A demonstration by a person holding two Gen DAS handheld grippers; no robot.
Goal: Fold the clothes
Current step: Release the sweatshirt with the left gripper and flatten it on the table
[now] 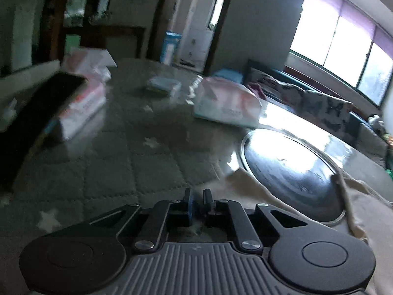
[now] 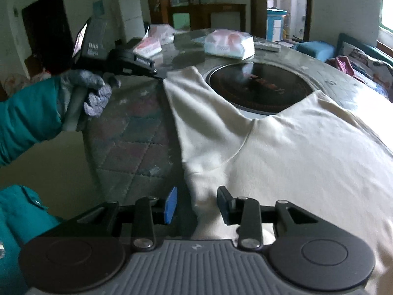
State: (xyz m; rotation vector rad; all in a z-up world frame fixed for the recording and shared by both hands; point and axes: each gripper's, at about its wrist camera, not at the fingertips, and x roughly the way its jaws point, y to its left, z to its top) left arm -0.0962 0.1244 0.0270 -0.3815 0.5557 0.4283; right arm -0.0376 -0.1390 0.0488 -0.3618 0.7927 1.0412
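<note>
A cream long-sleeved shirt (image 2: pixel 282 152) lies spread over the round table, its left sleeve (image 2: pixel 186 93) stretched toward the far left. In the right wrist view my left gripper (image 2: pixel 161 75) meets the cuff end of that sleeve. From its own camera the left gripper (image 1: pixel 198 202) stands nearly closed, with the cream cloth (image 1: pixel 245 186) under it and to its right; it looks shut on the cuff. My right gripper (image 2: pixel 197 205) is open, and the shirt's left side edge lies between its blue pad (image 2: pixel 171 206) and its dark pad without being pinched.
A round black glass hob (image 2: pixel 258 88) is set in the table, partly covered by the shirt. Tissue packs (image 2: pixel 229 43) and a remote (image 2: pixel 267 46) lie behind it. A quilted cover (image 2: pixel 137 127) shows at left. A gloved hand (image 2: pixel 95 93) in a teal sleeve holds the left gripper.
</note>
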